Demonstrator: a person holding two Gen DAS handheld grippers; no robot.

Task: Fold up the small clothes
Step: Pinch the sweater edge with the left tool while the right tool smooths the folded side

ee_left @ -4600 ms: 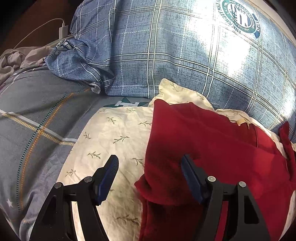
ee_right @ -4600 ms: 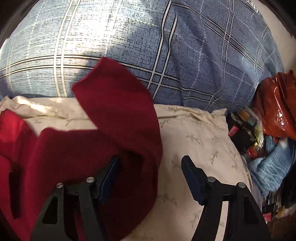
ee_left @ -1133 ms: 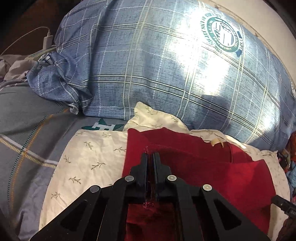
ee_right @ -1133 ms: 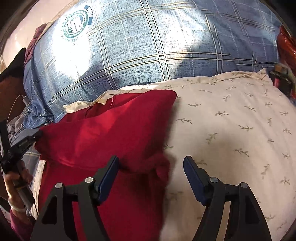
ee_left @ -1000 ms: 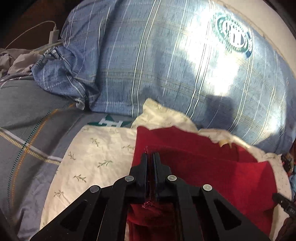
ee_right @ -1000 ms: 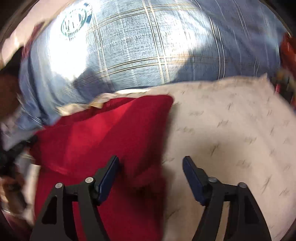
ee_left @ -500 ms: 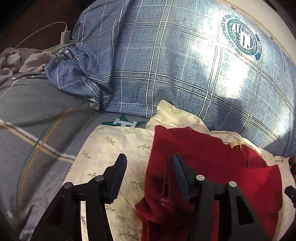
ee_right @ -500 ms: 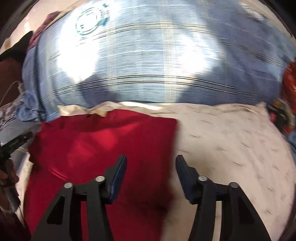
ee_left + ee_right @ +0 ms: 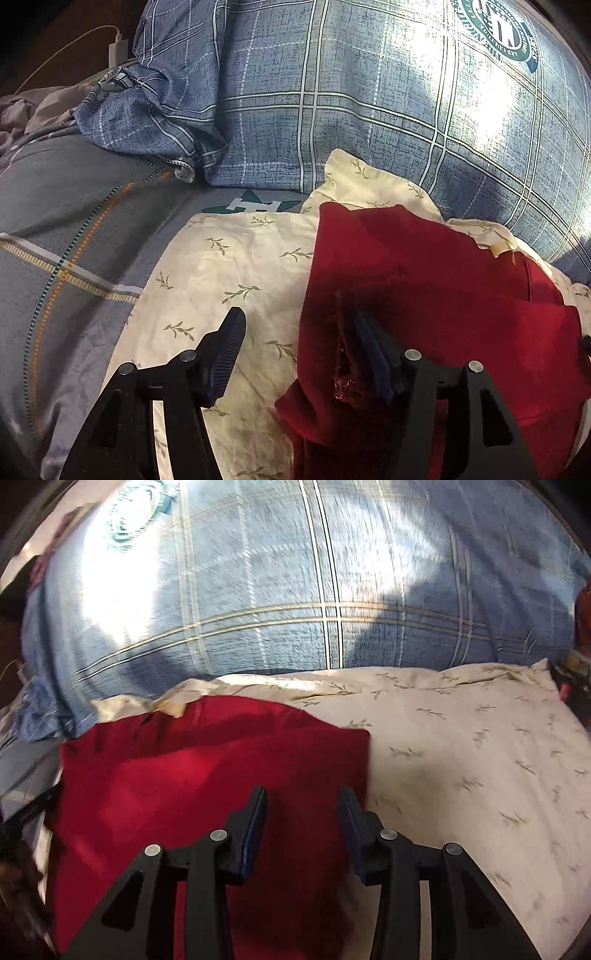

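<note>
A dark red garment (image 9: 424, 288) lies folded on a cream leaf-print pillow (image 9: 229, 266). My left gripper (image 9: 299, 332) is open over the garment's left edge; its right finger rests against a raised red fold, its left finger is over the pillow. In the right wrist view the same garment (image 9: 207, 775) lies flat with a straight right edge. My right gripper (image 9: 301, 808) is open, jaws partly closed, above the garment's right part, holding nothing.
A large blue plaid pillow (image 9: 369, 103) stands behind the cream pillow (image 9: 472, 760). A grey bedsheet with striped lines (image 9: 66, 229) lies to the left. A white charger and cable (image 9: 116, 48) sit at the far left. Red and dark clutter (image 9: 580, 657) lies at the right edge.
My left gripper opened and let go of the red fold, which dropped onto the garment. My right gripper moved left over the garment and its jaws narrowed.
</note>
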